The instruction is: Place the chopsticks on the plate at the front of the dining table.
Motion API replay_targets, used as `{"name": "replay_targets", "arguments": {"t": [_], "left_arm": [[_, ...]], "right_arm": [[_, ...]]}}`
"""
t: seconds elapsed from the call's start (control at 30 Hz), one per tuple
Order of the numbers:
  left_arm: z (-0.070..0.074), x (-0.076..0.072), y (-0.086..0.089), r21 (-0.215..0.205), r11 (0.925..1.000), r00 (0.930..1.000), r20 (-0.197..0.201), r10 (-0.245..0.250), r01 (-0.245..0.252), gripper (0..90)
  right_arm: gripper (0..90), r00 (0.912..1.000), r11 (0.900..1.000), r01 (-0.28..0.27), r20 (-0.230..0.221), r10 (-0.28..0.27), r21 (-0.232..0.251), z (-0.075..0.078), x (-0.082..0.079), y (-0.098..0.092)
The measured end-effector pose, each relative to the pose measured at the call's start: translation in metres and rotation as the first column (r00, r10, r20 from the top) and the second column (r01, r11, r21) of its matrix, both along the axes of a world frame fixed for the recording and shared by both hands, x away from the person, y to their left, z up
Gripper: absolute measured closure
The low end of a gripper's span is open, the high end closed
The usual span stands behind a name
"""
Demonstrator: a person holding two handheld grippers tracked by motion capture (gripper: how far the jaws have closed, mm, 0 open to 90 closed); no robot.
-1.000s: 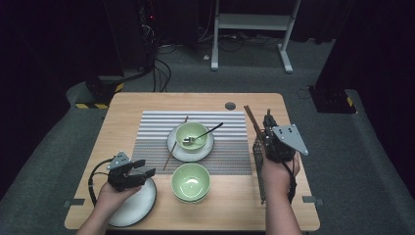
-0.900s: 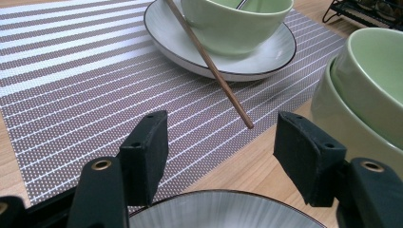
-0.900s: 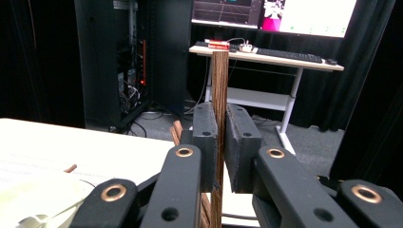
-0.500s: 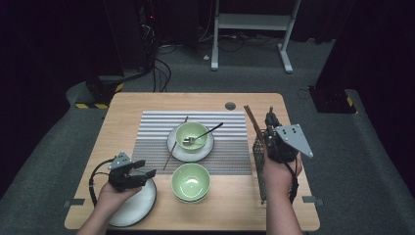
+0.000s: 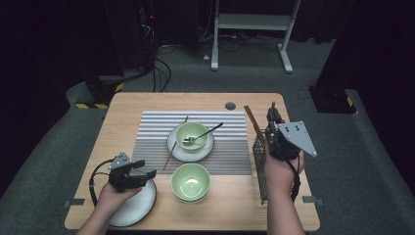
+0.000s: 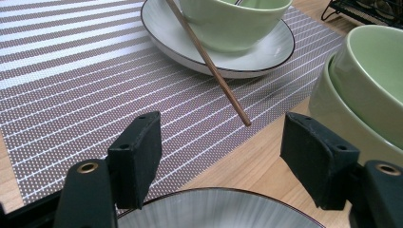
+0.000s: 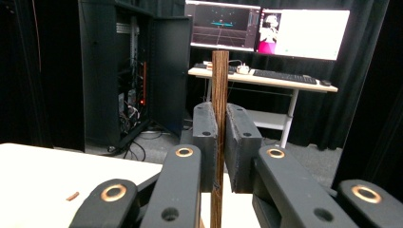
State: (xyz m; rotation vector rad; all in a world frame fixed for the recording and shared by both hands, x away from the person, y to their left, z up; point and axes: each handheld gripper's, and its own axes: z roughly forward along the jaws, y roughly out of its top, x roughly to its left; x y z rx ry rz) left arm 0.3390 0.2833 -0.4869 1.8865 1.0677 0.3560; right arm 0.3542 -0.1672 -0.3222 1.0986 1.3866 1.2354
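Observation:
My left gripper (image 5: 144, 168) (image 6: 218, 142) hovers over the rim of a grey plate (image 5: 132, 208) (image 6: 214, 209) at the table's near left. It is open, its jaws have just been widening, and nothing is between them. Ahead of it a brown chopstick (image 5: 172, 147) (image 6: 209, 61) lies on the striped mat (image 5: 156, 132) (image 6: 71, 71) and leans on a white plate (image 5: 173, 147) (image 6: 218, 52). That plate bears a green bowl (image 5: 193, 133) (image 6: 233, 19) with a spoon (image 5: 205, 132) in it. My right gripper (image 5: 271, 115) (image 7: 219, 118) is shut on an upright wooden chopstick (image 7: 219, 80).
A green bowl (image 5: 191, 181) (image 6: 366, 95), nested in another, stands near the front edge, to the right of my left gripper. A black wire rack (image 5: 261, 166) lies along the right side, with another brown stick (image 5: 252, 120) slanting above it. Desks and monitors (image 7: 266, 28) stand beyond the table.
The left gripper's jaws have spread a little wider over the grey plate. The right gripper with its chopstick has edged slightly away from the person.

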Motion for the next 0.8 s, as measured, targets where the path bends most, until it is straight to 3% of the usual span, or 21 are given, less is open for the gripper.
{"name": "replay_targets", "arguments": {"t": [0.8], "left_arm": [[0.0,0.0,0.0,0.001,1.0,1.0,0.0,-0.001,0.001,30.6]], "right_arm": [[83.6,0.997,1.0,-0.016,0.075,0.017,-0.012,0.023,-0.008,0.01]]}}
